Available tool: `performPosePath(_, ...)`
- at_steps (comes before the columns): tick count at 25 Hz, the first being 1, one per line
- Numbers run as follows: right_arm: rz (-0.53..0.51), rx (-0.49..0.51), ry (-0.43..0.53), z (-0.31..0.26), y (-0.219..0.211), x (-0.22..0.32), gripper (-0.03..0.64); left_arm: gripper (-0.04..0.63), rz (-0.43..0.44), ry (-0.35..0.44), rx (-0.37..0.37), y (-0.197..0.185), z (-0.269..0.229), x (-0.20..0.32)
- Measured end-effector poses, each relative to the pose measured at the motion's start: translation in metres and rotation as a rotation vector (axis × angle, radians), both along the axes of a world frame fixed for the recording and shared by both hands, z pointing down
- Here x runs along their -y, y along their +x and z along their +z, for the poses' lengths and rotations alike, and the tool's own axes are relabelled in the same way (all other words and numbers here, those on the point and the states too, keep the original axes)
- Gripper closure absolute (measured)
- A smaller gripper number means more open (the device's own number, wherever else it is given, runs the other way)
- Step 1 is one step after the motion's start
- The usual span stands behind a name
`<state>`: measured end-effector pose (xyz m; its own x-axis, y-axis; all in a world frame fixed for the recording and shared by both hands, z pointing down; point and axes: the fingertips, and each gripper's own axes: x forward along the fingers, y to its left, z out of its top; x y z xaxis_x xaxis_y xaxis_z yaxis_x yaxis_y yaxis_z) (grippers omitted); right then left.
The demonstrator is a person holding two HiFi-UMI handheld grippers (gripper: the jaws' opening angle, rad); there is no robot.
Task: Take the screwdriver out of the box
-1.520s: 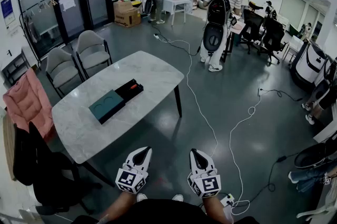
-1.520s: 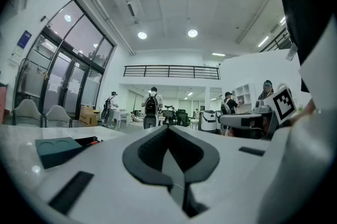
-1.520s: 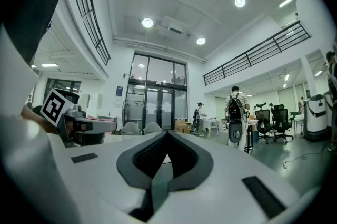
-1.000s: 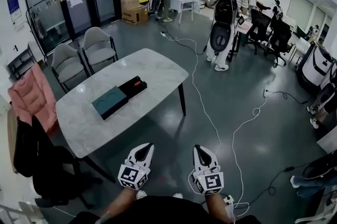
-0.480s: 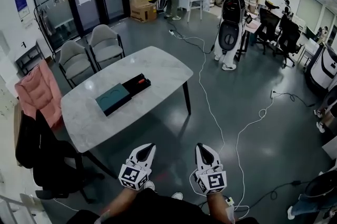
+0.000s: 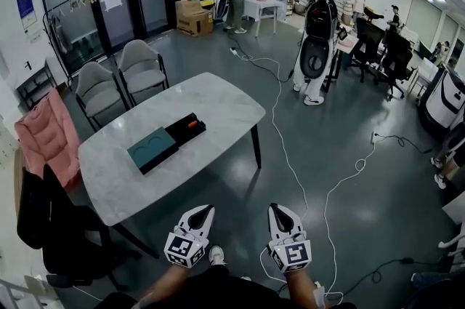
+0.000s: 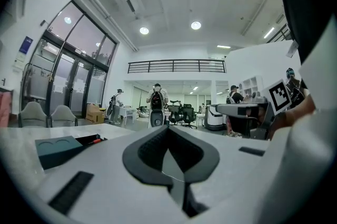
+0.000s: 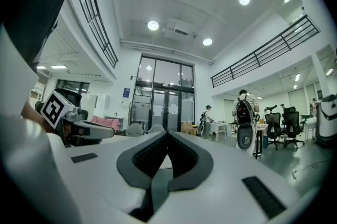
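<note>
My left tongs (image 6: 204, 210) and right tongs (image 6: 275, 208) are both clenched. On each the tips meet at a point with nothing between them. I hold them side by side over the grey floor, near me and well apart from the marble table (image 6: 218, 100). My forearms are cut off by the lower edge of the head view.

The box (image 6: 156, 145) lies on the table towards its left half. Its long axis runs from near left to far right. A teal cover (image 6: 149, 147) hides the near-left part, so whatever lies under it I cannot see. The far-right part is an open black tray (image 6: 182, 131).

The screwdriver (image 6: 193, 123) is in that tray, at its far-right end. All I can make out of it is a small red-orange streak against the black. It is too small for me to tell which way its long axis runs. I cannot say which end is handle and which is tip.

In the left gripper view the box sits low at the left behind the white tongs body. The red spot shows just past the teal cover. In the right gripper view the tongs body covers the table almost wholly, and neither box nor screwdriver shows.
</note>
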<state>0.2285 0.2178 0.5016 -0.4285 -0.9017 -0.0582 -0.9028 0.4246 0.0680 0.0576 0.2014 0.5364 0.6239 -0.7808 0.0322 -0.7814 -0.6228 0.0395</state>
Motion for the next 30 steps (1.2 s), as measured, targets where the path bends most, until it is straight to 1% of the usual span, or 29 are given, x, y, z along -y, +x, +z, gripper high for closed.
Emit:
performPosePath(6, -0.015, -0.025, 0.003, -0.004, -0.019, 0.048, 0.594, 0.589, 0.002, 0.008, -0.012, -0.013, -0.003, 0.05)
performPosePath(14, -0.003, -0.016, 0.009, -0.009, -0.042, 0.105, 0.594, 0.589, 0.008, 0.021, -0.02, -0.034, -0.009, 0.11)
performPosePath(19, 0.002, -0.007, 0.015, -0.009, -0.058, 0.127, 0.594, 0.589, 0.017, 0.03, -0.02, -0.048, -0.008, 0.134)
performPosePath(24, 0.023, 0.02, 0.009, -0.008, -0.063, 0.139, 0.594, 0.589, 0.035, 0.031, -0.033, -0.054, -0.009, 0.144)
performPosePath(30, 0.011, 0.006, 0.004, -0.011, -0.07, 0.159, 0.594, 0.589, 0.017, 0.033, -0.043, -0.065, -0.01, 0.165)
